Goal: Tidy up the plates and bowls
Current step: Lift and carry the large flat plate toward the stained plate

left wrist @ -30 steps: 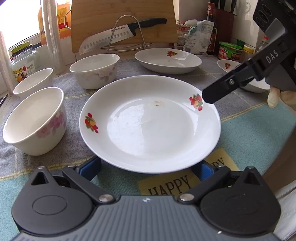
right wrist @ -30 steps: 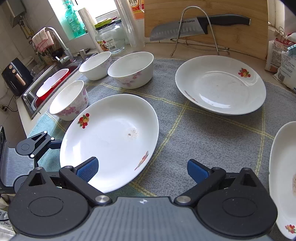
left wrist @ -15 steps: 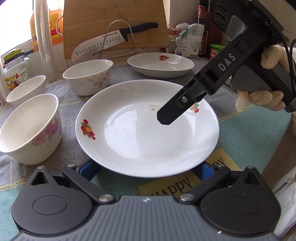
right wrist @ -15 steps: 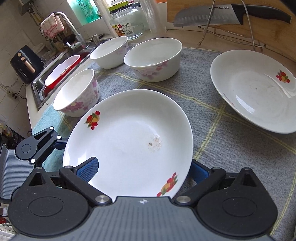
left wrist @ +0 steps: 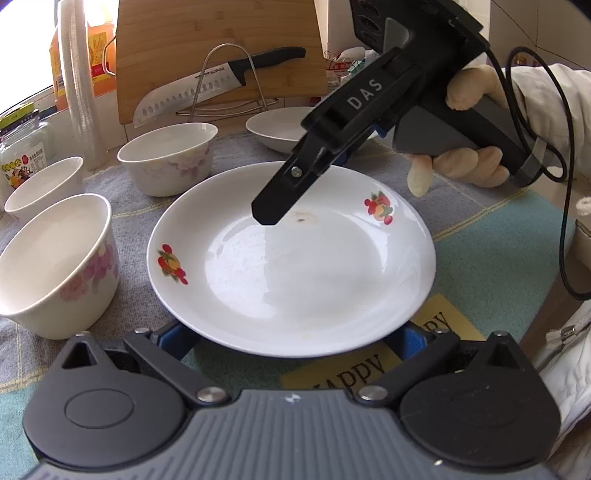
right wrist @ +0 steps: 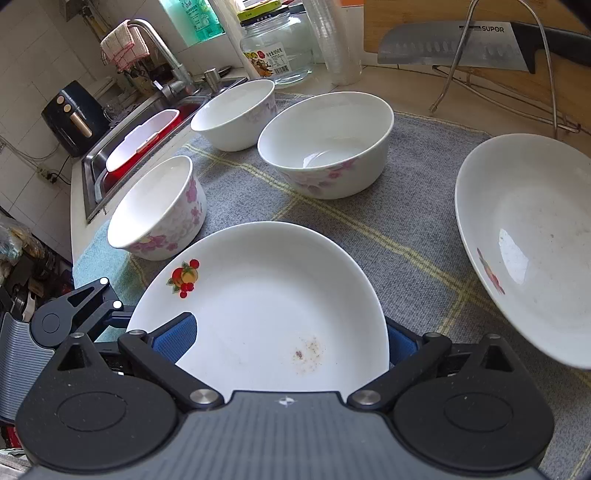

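A long steel knife with a black handle [left wrist: 207, 88] rests across a bent wire rack [left wrist: 231, 85], which stands before an upright wooden cutting board [left wrist: 221, 33]. A clear glass jar with a yellow-green lid [right wrist: 277, 46] stands beside a stack of clear plastic cups [right wrist: 338, 40]. A grey checked cloth [right wrist: 413, 221] covers the table. A steel tap draped with a checked rag [right wrist: 147, 48] stands over the sink [right wrist: 122, 162].

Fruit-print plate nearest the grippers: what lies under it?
Under the fruit-print plate show grey checked cloth and a teal mat with a yellow "HAPPY" patch. Whatever lies beneath its centre is covered.
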`<state>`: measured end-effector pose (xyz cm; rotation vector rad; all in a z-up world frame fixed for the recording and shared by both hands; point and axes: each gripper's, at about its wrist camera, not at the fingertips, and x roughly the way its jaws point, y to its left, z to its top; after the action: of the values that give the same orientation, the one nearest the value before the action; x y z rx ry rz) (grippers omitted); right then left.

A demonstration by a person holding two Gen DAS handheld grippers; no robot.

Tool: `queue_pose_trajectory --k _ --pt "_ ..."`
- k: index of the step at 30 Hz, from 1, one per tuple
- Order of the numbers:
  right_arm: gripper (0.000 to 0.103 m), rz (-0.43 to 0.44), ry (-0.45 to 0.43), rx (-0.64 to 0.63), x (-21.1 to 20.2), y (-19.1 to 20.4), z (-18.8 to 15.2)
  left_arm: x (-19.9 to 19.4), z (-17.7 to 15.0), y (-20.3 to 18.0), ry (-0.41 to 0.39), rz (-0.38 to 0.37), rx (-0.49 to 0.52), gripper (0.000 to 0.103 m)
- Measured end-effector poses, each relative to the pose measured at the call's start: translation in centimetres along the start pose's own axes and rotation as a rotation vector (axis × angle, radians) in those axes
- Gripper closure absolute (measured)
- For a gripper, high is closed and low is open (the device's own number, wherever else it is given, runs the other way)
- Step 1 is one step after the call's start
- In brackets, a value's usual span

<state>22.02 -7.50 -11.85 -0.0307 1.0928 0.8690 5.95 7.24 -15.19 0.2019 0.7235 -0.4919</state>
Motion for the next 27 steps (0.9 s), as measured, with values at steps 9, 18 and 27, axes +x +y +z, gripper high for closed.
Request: queue_pose_trajectory --k 9,18,27 --pt "0.000 0.062 0.033 0.015 0.23 -0.45 0.66 -0.11 -0.14 0.05 -0.003 -0.012 0.013 0.000" --pt "0.000 0.087 0.046 0.048 0.19 -0.73 0.84 -0.12 -0.01 0.09 0.004 -0.019 0.020 0.000" --pt "0.000 0.077 0.051 0.048 0.06 -0.60 0.63 -0.03 0.18 0.12 0.020 -0.019 0.023 0.001"
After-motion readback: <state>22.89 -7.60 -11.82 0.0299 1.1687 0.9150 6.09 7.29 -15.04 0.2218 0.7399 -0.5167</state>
